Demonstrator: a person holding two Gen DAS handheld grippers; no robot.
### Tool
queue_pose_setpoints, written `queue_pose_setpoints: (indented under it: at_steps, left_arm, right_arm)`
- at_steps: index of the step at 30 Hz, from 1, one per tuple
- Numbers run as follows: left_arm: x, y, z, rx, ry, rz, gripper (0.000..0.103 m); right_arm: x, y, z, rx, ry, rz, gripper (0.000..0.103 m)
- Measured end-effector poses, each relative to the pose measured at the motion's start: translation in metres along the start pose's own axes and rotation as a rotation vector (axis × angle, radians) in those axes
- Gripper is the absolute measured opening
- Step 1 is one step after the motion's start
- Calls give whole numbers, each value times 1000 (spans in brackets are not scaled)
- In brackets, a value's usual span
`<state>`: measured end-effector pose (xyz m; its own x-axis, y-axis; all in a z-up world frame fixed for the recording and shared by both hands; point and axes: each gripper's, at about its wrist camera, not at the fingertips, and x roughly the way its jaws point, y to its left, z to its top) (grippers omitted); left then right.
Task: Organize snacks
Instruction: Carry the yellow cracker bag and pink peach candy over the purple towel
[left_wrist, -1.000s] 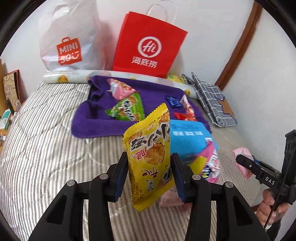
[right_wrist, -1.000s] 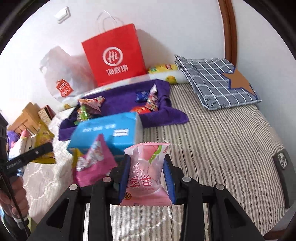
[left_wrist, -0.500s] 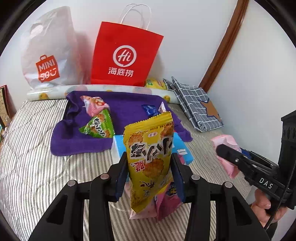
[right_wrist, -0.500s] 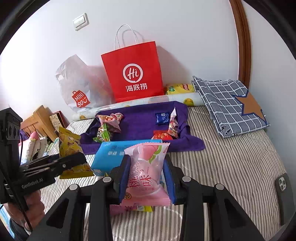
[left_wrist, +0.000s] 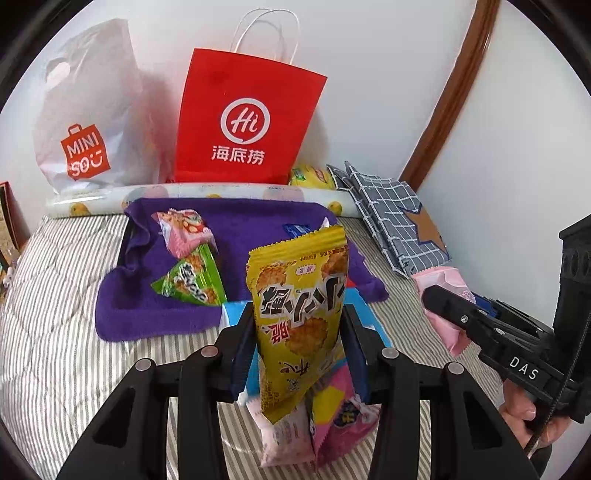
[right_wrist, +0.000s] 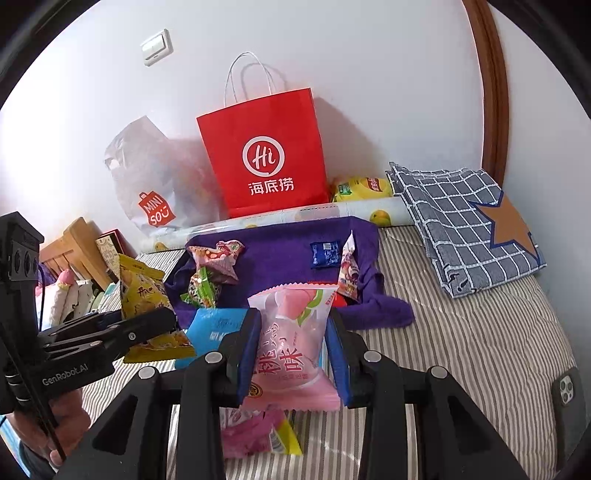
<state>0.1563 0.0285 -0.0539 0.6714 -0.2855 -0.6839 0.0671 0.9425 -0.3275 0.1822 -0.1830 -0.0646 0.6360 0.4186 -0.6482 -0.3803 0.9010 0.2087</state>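
My left gripper (left_wrist: 299, 347) is shut on a yellow snack packet (left_wrist: 299, 314), held upright above the striped bed. My right gripper (right_wrist: 291, 354) is shut on a pink peach-print packet (right_wrist: 291, 343), also lifted. In the left wrist view the right gripper (left_wrist: 454, 314) shows at the right with the pink packet (left_wrist: 439, 284). A purple towel (left_wrist: 155, 306) lies behind, with a pink snack (left_wrist: 183, 230), a green snack (left_wrist: 190, 280) and small blue and red sweets (right_wrist: 325, 253) on it. A blue tissue pack (right_wrist: 214, 325) and pink packets (left_wrist: 343, 417) lie below the grippers.
A red paper bag (left_wrist: 243, 122) and a white plastic bag (left_wrist: 85, 110) stand against the wall behind a rolled mat (left_wrist: 221, 194). A folded checked cloth (right_wrist: 469, 225) lies at the right. A phone (right_wrist: 567, 387) sits near the bed's right edge. A person's hand (left_wrist: 524, 413) holds the right gripper.
Both grippers have risen and pulled back with their packets, so the towel and bags sit lower and farther off. The blue tissue pack now lies mostly hidden under the held packets.
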Motion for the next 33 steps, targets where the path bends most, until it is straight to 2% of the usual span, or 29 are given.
queue_pose_setpoints:
  at_steps: [10,18,23,28,33]
  left_arm:
    - [10,14,34,-6,-43,37,44]
    - [20,34,65,-21,-74,72,44]
    - [25,48,86,-37,-104,105,44]
    - [38,66,85,-51,-132,129,44]
    - [58,88,73,-107,-84,129,44]
  right_arm:
    - [31,-7,29,-11,-21,-10,34]
    - [59,-7,59,-5,-33,38,34]
    - [73,-5,81,-20,-67,34,34]
    - [98,-12,82,-16,-60,42,34]
    - [126,-27,69,23,-5,33,34]
